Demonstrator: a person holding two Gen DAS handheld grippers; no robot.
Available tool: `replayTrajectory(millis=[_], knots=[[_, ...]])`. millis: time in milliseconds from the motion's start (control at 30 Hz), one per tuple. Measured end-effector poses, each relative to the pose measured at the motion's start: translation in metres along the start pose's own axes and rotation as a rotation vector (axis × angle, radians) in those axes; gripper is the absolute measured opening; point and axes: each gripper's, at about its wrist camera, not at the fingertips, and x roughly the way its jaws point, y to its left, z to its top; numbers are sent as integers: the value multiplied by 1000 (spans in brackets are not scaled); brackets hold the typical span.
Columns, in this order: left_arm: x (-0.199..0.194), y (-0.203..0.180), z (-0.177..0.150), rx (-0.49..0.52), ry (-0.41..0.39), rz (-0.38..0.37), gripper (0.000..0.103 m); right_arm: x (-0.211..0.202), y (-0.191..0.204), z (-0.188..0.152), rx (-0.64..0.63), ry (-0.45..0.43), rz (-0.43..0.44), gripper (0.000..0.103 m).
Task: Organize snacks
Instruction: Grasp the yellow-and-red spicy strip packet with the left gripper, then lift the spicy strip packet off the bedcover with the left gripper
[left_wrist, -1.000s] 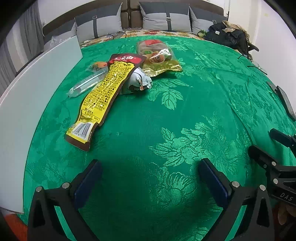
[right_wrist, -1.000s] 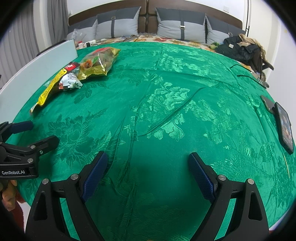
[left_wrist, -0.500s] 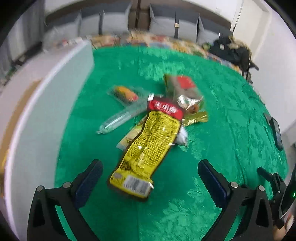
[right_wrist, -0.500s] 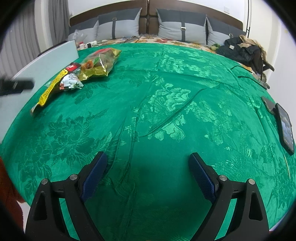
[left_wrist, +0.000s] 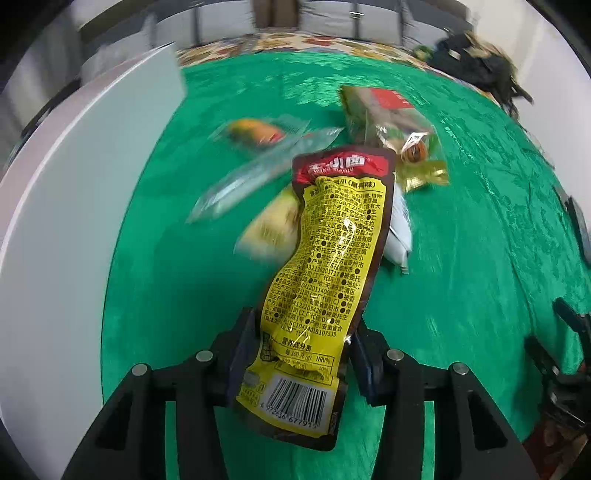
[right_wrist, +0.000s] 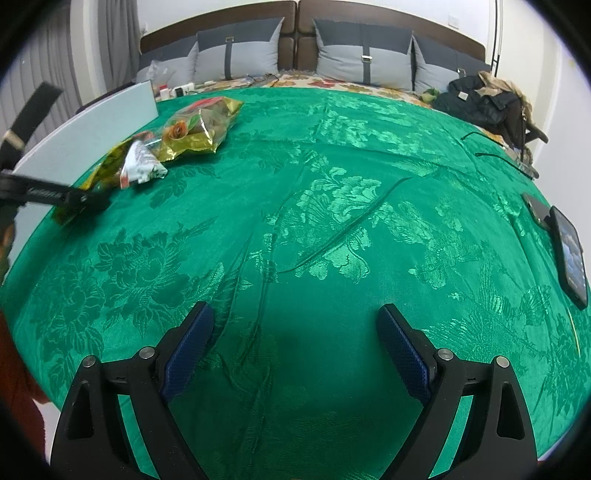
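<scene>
The yellow snack packet (left_wrist: 325, 280) carries dense black Chinese print, mostly too small to read. Near its lower end, above the barcode (left_wrist: 295, 400), a table row reads "100" and "NRV%". Under the barcode stand the digits "6 972636 677915". The packet's red top band (left_wrist: 341, 165) bears white Chinese characters, blurred beyond reading.

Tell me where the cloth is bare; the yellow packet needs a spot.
Bare green cloth spans from the snack pile across to the phone, including under the open right tool. It's crowded near the white board, where the left tool grips the yellow packet.
</scene>
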Motion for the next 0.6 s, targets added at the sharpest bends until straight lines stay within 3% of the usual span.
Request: replayTrajectory(millis=[133,267,367,533,600], knots=[[-17,-3,-36,-48,11,27,52,0,0,0,1,-1,0,93],[-14,-22,-37,72,-13,90,83,0,0,0,1,-1,-1,93],[0,-26,-27,117,-24,127,87,0,0,0,1,-4,-2,93],[11,-3,-23,-23,-35,60,103,0,0,-1,1,-12,-2,93],[12,0,-27,-9,-66,62,103,0,0,-1,1,-13,-3,93]])
